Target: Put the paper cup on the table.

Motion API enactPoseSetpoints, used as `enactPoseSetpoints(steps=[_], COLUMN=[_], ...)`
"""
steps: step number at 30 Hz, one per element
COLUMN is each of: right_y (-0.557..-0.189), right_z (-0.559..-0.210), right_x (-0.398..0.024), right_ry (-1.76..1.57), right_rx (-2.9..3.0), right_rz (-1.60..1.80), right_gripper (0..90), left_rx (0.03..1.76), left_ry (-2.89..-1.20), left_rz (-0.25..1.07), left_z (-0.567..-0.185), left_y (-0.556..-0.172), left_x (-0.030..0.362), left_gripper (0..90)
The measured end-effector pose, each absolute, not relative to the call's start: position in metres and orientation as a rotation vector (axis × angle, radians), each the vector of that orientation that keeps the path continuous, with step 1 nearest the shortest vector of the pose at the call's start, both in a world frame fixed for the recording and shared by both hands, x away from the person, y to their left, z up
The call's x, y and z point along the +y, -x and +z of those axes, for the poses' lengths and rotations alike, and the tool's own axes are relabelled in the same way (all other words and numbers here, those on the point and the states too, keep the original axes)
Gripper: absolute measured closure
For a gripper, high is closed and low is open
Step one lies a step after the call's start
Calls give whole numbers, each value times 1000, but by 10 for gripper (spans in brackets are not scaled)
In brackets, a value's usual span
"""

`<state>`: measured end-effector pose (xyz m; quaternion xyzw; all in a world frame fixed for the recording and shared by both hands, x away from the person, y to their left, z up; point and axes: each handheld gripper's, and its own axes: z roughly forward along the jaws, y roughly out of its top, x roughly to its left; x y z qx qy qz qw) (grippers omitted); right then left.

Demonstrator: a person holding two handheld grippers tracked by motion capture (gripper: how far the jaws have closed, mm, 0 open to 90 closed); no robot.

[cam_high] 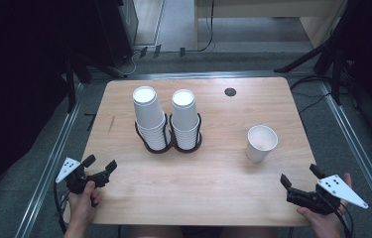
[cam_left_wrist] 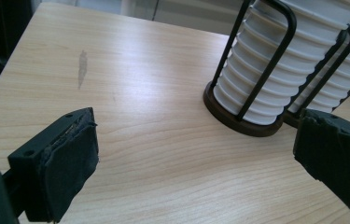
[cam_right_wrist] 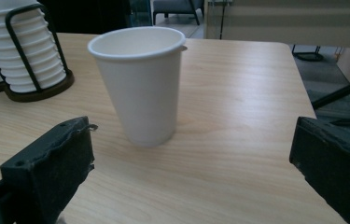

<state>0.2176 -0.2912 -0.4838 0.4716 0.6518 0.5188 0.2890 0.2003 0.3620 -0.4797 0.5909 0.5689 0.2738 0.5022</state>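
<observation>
Two stacks of upside-down white paper cups (cam_high: 146, 115) (cam_high: 185, 116) stand in a black wire double holder (cam_high: 168, 144) at the middle of the wooden table (cam_high: 208, 178). A single white cup (cam_high: 261, 143) stands upright to the right of them; in the right gripper view this cup (cam_right_wrist: 142, 81) is just ahead of the jaws. My left gripper (cam_high: 99, 163) rests open near the table's front left corner, pointing toward the left stack (cam_left_wrist: 261, 74). My right gripper (cam_high: 300, 177) is open at the front right, with nothing between its jaws.
A small dark round grommet (cam_high: 230, 91) sits near the table's far edge. A faint dark streak (cam_left_wrist: 82, 67) marks the wood at the left. Metal floor rails (cam_high: 57, 148) run along both sides, with cables and stand legs (cam_high: 317, 54) behind.
</observation>
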Motion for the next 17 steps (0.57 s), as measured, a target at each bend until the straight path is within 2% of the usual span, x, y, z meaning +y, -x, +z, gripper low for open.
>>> enactPoseSetpoints(steps=[7, 17], right_y=[-221, -229], right_z=[-497, -503], right_x=[-314, -315], right_ry=[-1321, -1377], right_rx=[1720, 1706], right_rz=[1324, 1309], right_gripper=[0, 1], left_rx=[1410, 1436], left_ry=[-1450, -1473], left_rz=[673, 680], left_z=[-482, -484], left_y=[-196, -194], left_x=[362, 361], left_gripper=[2, 2])
